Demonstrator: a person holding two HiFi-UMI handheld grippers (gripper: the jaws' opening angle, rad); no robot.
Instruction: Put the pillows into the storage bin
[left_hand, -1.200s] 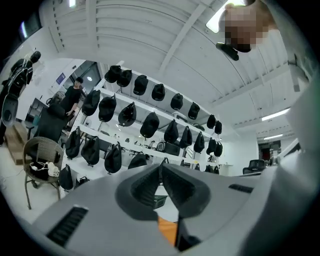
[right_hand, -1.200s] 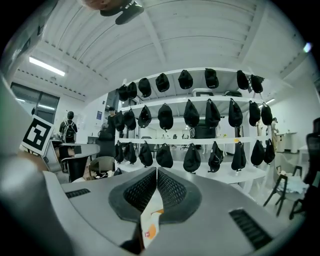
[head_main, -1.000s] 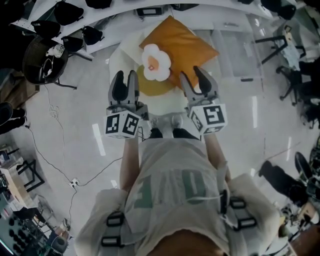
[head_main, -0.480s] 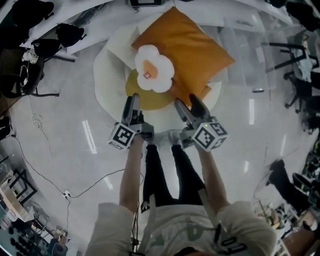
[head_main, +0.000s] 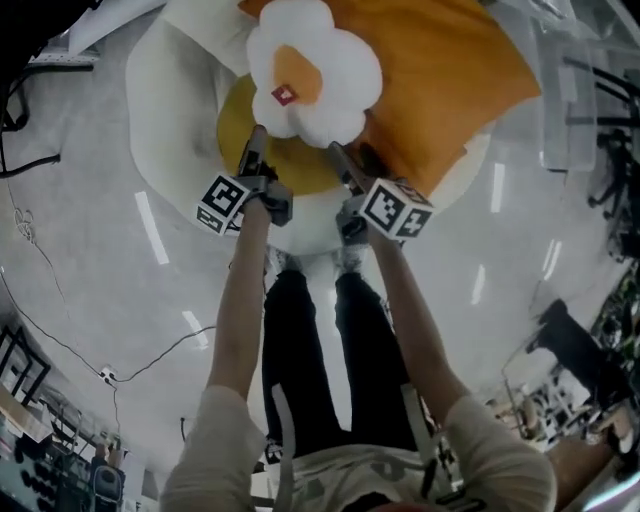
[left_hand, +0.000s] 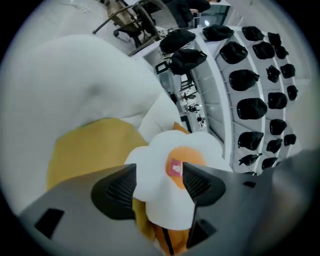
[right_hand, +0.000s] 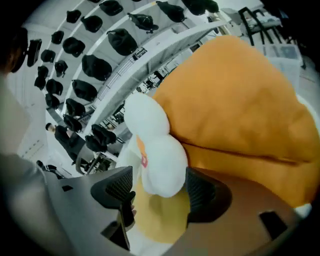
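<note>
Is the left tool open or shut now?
Open. The left tool has just been opening its jaws; they stand apart, the white flower pillow between them.

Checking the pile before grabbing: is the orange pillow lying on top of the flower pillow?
No, in the head view the white flower pillow lies uppermost, overlapping the orange pillow.

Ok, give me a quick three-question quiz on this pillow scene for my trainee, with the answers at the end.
1. True or false: the white flower pillow sits between the open jaws of both the left gripper and the right gripper.
2. The large square pillow behind the flower pillow is: A blue, B orange, C green.
3. Fill in the colour: the round pillow under the flower pillow is ____.
Key: 1 true; 2 B; 3 yellow.
</note>
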